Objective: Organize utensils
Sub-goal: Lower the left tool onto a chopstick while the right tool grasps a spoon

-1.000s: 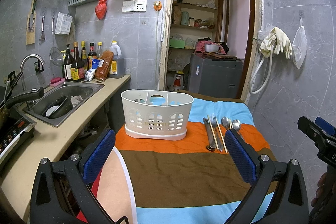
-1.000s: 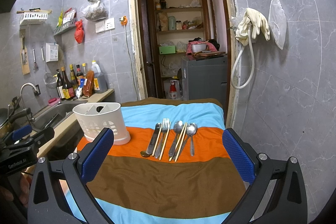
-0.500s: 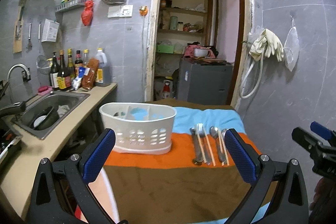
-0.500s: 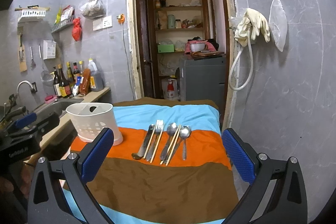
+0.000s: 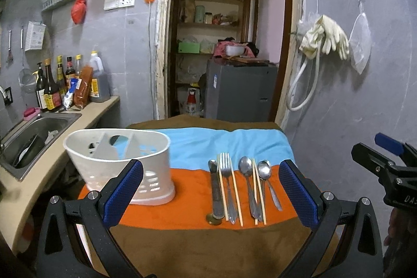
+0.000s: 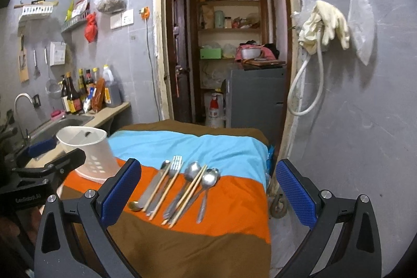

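Observation:
A white slotted utensil caddy (image 5: pixel 122 160) stands at the left of the striped cloth; it also shows in the right wrist view (image 6: pixel 88 153). A knife (image 5: pixel 216 192), fork (image 5: pixel 228 186), two spoons (image 5: pixel 247 181) and chopsticks (image 5: pixel 258 192) lie side by side on the orange stripe, right of the caddy. In the right wrist view the fork (image 6: pixel 169 181) and the spoons (image 6: pixel 206 184) lie ahead. My left gripper (image 5: pixel 211 192) is open and empty, short of the utensils. My right gripper (image 6: pixel 208 193) is open and empty, near the table's right side.
A counter with a steel sink (image 5: pixel 36 127) and sauce bottles (image 5: pixel 60 87) runs along the left. A doorway with shelves and a grey cabinet (image 5: pixel 239 90) lies behind the table. A tiled wall with gloves and a hose (image 6: pixel 320 28) stands close on the right.
Both grippers have swung to the right, so the caddy sits further left in both views and the utensils are more central. Both stay open.

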{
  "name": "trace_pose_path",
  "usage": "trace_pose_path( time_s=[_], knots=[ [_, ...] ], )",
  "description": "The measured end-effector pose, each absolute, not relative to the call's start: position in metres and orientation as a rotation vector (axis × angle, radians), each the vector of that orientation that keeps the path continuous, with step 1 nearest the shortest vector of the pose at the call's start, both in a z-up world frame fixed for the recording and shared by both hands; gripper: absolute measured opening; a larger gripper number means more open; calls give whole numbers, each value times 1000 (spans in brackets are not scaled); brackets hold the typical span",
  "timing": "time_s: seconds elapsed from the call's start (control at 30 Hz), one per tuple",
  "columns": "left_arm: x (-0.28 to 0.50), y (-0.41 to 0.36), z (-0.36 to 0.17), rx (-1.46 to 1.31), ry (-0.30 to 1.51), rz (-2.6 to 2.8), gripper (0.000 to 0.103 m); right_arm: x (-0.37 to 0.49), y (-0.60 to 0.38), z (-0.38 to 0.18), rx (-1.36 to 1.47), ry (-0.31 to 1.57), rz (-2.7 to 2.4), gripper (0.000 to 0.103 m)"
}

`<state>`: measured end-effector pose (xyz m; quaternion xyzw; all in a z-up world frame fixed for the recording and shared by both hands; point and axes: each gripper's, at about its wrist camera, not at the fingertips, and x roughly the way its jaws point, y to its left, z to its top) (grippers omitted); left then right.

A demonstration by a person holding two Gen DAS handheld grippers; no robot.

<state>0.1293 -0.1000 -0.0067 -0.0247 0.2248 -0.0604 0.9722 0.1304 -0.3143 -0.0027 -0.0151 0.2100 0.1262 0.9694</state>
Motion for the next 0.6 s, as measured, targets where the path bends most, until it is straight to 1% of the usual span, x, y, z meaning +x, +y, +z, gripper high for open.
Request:
trace_pose_path(
  time_s=[0.3, 0.37, 0.47, 0.5, 0.53, 0.57, 0.6],
  knots=[
    [191, -130, -55, 21, 545, -101, 101, 195, -338, -49, -50, 519, 392, 103],
    [203, -134, -67, 30, 570, -97, 97, 207, -341, -60, -41, 549, 416, 103],
    [220, -136, -83, 23, 614, -92, 92, 224, -345, -78, -10, 609, 449, 95],
    [226, -137, -88, 20, 629, -94, 90, 229, -345, -83, -1, 627, 455, 91],
    [230, -138, -91, 22, 641, -93, 85, 234, -346, -87, 9, 644, 460, 85],
    [236, -140, -96, 29, 660, -94, 78, 238, -347, -92, 22, 661, 463, 83],
    [242, -142, -100, 38, 678, -100, 74, 242, -347, -96, 34, 680, 467, 79]
  ],
)
